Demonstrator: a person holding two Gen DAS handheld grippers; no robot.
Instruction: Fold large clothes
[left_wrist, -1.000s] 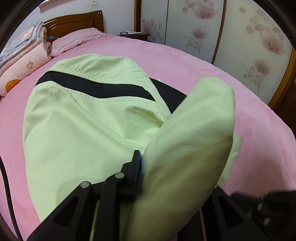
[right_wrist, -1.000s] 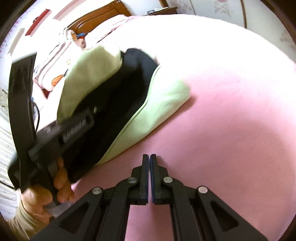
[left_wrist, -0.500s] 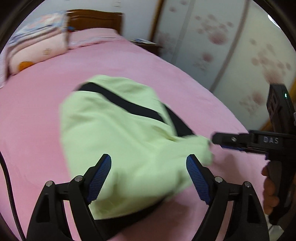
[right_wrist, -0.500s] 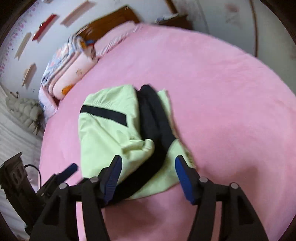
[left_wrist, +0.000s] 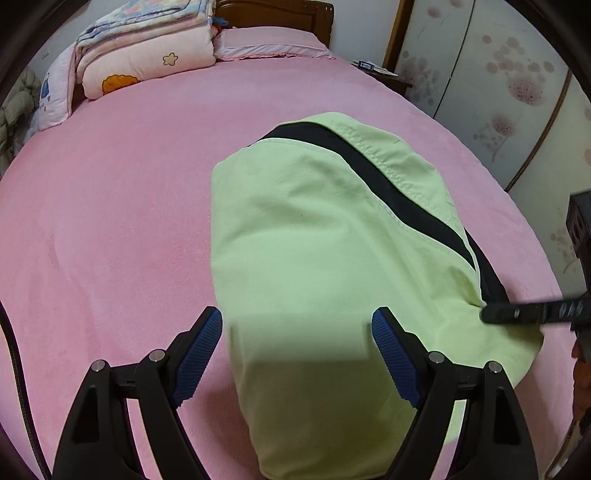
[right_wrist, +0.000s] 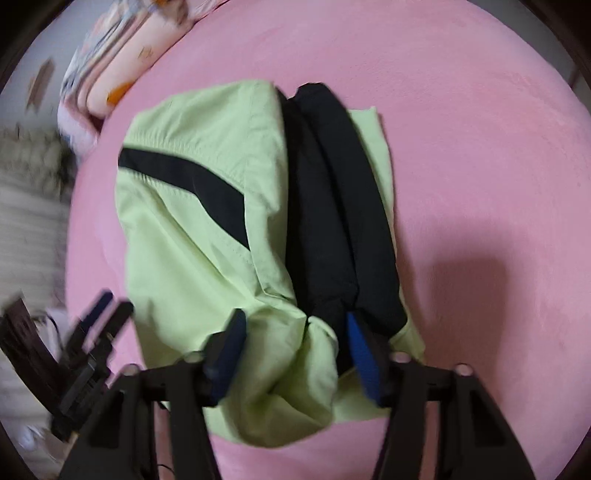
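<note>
Both released: left gripper (left_wrist: 297, 349), right gripper (right_wrist: 295, 349) now spread wide above folded green garment (left_wrist: 317, 236).

Pink bedspread (left_wrist: 129, 221); folded quilts (left_wrist: 147, 51) near wooden headboard (left_wrist: 280, 14).

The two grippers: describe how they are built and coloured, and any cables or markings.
The left gripper is matte black, with angular linkage arms, silver pivot pins and blue ribbed pads on its fingers. A dark cable curves along the left edge of its view. The right gripper has the same black frame, silver pins and blue pads. In the left view its black body carries pale lettering, too blurred to read.
</note>
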